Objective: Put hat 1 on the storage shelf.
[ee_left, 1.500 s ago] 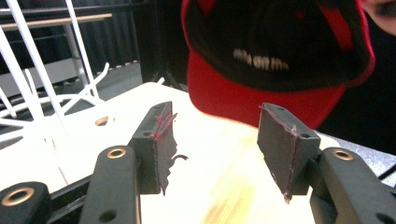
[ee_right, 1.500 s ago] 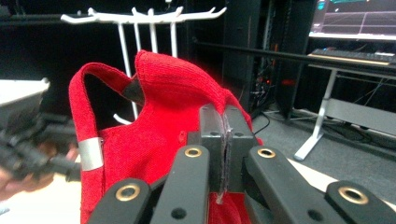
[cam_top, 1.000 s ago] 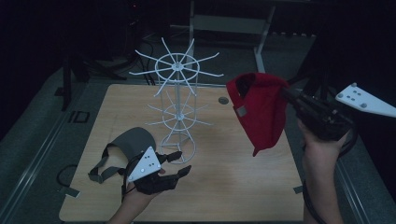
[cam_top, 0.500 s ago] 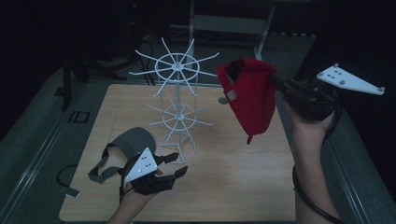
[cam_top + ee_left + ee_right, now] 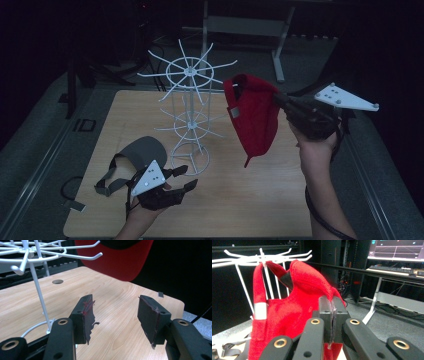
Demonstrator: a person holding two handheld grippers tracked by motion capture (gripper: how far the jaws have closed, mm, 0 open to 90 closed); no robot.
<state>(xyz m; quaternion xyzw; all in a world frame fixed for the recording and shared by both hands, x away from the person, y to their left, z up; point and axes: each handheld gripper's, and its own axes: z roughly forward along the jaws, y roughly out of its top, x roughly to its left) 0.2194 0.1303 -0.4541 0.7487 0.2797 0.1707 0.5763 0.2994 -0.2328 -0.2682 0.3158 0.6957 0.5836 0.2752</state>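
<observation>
A red knit cap (image 5: 255,117) hangs in the air, pinched at its top by my right gripper (image 5: 278,99), which is shut on it just right of the white wire hook rack (image 5: 187,90). In the right gripper view the cap (image 5: 287,312) sits close against the rack's top hooks (image 5: 265,257), jaws pressed together on the fabric. My left gripper (image 5: 182,179) rests low near the table's front left, open and empty. Its pads (image 5: 86,317) stand wide apart, facing the rack's base, with the red cap's brim (image 5: 117,262) above. A grey visor cap (image 5: 135,152) lies beside the left gripper.
The wooden table (image 5: 250,200) has a round hole (image 5: 57,281) behind the rack. Dark floor, a cable (image 5: 67,187) at the left and metal stand legs (image 5: 280,45) lie beyond the table's edges.
My right gripper has carried the red cap leftward, closer to the rack's top ring. The left gripper has stayed in place.
</observation>
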